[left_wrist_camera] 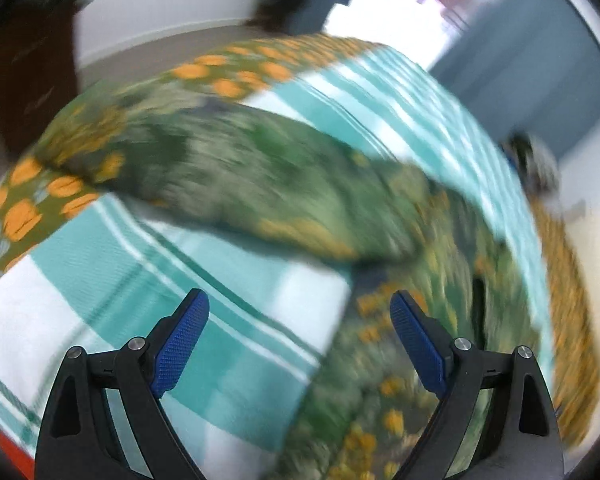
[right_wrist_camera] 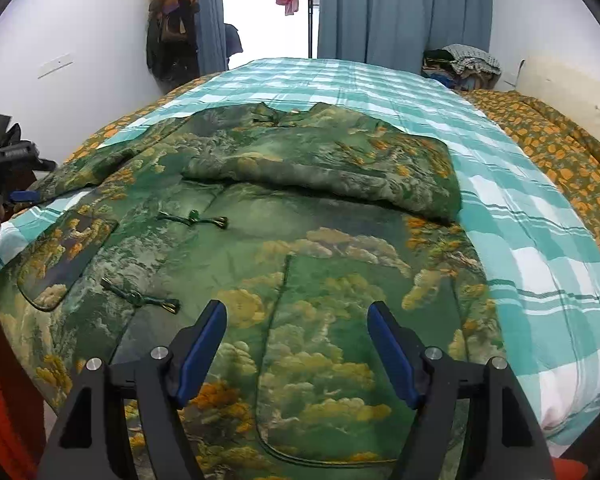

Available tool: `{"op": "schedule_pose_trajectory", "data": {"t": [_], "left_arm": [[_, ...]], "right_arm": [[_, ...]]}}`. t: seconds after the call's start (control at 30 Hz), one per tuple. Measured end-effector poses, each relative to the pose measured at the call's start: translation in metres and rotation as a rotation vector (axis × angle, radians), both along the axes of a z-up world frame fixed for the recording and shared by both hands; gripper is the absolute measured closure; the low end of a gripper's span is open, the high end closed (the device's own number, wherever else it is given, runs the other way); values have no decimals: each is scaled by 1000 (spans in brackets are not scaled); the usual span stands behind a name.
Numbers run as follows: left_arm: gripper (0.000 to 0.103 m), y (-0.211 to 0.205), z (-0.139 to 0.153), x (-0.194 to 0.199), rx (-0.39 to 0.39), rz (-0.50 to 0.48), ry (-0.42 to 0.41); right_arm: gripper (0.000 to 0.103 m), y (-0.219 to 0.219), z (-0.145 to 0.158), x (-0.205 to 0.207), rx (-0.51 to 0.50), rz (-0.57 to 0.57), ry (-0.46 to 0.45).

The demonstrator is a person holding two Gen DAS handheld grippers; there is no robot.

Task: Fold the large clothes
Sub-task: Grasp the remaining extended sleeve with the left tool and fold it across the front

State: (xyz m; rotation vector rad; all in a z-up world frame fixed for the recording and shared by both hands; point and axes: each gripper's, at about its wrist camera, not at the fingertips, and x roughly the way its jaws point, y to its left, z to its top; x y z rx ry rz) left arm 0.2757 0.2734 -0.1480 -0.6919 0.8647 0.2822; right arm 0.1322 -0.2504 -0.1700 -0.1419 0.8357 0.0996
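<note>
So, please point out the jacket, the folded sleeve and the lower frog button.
Jacket (right_wrist_camera: 320, 280), right wrist view, front panel.
Sleeve (right_wrist_camera: 320, 176), right wrist view, mid-length.
Frog button (right_wrist_camera: 138, 298), right wrist view, its knot.

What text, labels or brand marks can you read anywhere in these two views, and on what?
No text is readable in either view.
Left gripper, seen from the right wrist: a pale marking on its black body, too small and blurred to read.
Green landscape-print padded jacket: pictures only, no label showing.
Teal-and-white checked bedspread: no writing.
Left wrist view: motion-blurred throughout.
</note>
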Motion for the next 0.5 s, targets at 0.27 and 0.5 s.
{"op": "schedule_pose_trajectory", "data": {"t": [0.27, 0.5], "left_arm": [[9, 90, -58, 27, -274, 281, 1], [30, 114, -72, 44, -337, 392, -74]], "right_arm": [[28, 3, -9, 8, -8, -25, 32], [28, 12, -18, 8, -37, 2, 47]]}}
